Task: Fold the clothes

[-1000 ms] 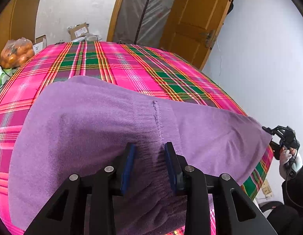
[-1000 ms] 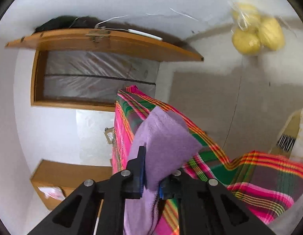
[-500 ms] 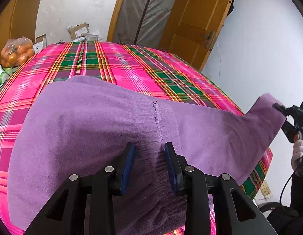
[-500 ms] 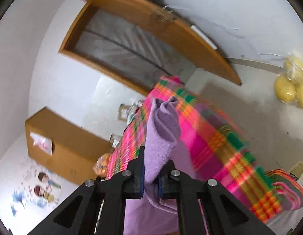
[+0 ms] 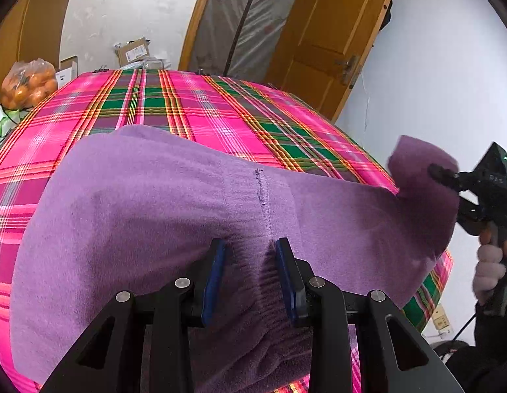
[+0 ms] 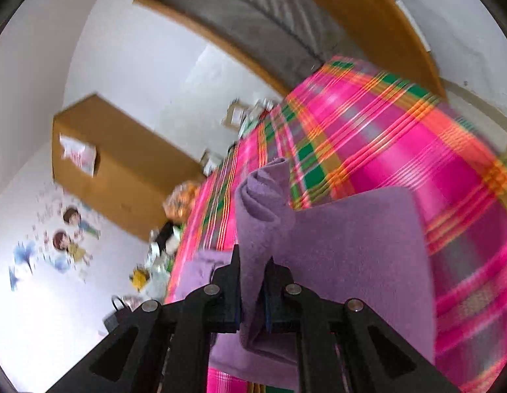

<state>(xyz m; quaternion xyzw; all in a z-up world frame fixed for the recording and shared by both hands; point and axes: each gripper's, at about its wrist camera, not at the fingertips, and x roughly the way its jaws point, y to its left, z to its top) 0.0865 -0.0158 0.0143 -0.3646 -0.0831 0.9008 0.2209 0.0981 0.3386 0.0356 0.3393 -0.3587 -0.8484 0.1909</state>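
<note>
Purple garment (image 5: 148,203) on plaid cloth (image 5: 201,104); left gripper (image 5: 250,262) clamps its gathered waistband, right gripper (image 6: 253,278) pinches a raised corner. Box (image 5: 133,51) label unreadable.

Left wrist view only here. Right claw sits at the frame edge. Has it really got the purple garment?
Observer: Yes. In the right wrist view the right claw is shut on a fold of the garment.
Operator: Single layer?
Observer: No, the pinched fabric rolls over itself and stands up past the claw.
Operator: What's behind it there?
Observer: Cartoon stickers on a white wall, left of the table.
</note>
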